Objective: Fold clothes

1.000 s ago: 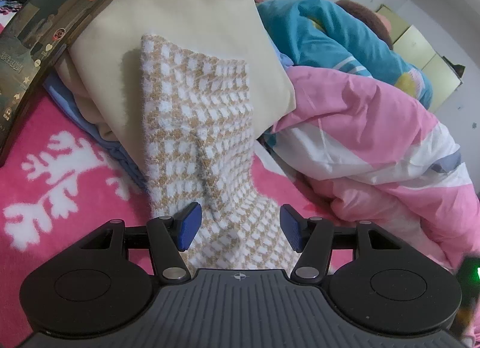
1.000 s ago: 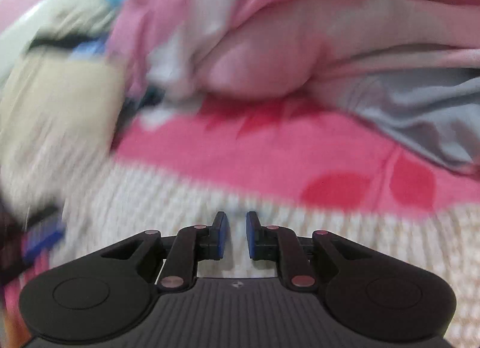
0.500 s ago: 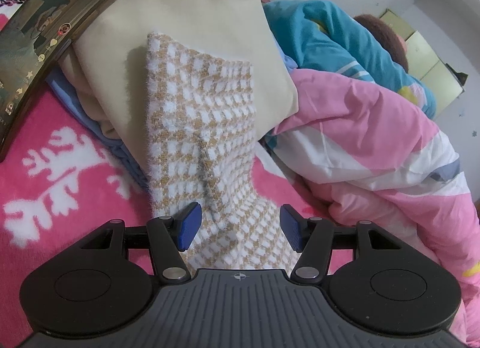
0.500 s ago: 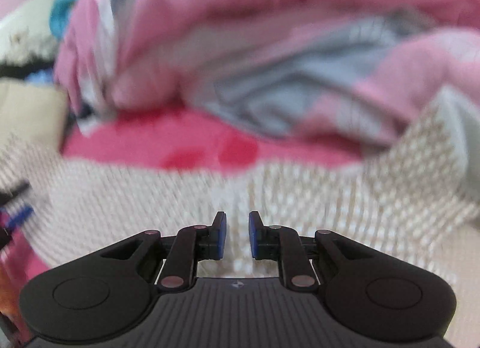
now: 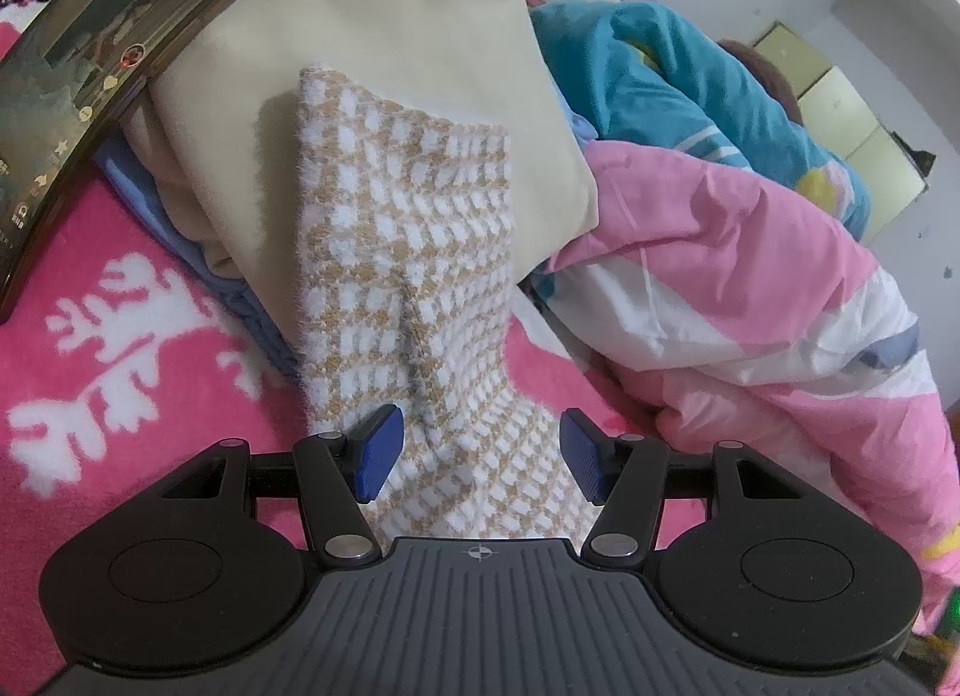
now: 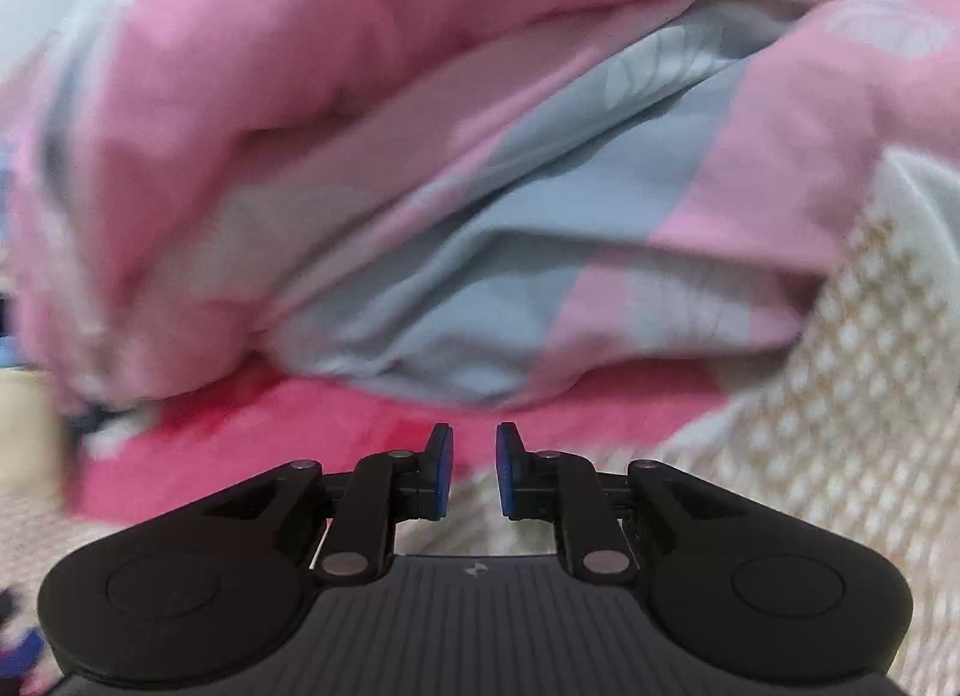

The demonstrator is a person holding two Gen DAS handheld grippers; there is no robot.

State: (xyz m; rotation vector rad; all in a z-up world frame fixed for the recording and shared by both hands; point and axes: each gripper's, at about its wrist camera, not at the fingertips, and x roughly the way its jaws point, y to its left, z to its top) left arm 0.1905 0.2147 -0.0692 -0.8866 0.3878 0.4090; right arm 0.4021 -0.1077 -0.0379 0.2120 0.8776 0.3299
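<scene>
My left gripper (image 5: 474,459) sits wide apart over the checked knit garment (image 5: 408,252) on the pink blanket (image 5: 120,348), ready to pinch it, I think. My right gripper (image 6: 474,468) is nearly closed, holding nothing, near the pink quilt (image 6: 420,96).

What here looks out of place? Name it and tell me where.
A phone, screen lit, leans tilted against the cream garment on the folded pile, its lower end on the pink blanket. It could slide off. Otherwise nothing stands out.
</scene>
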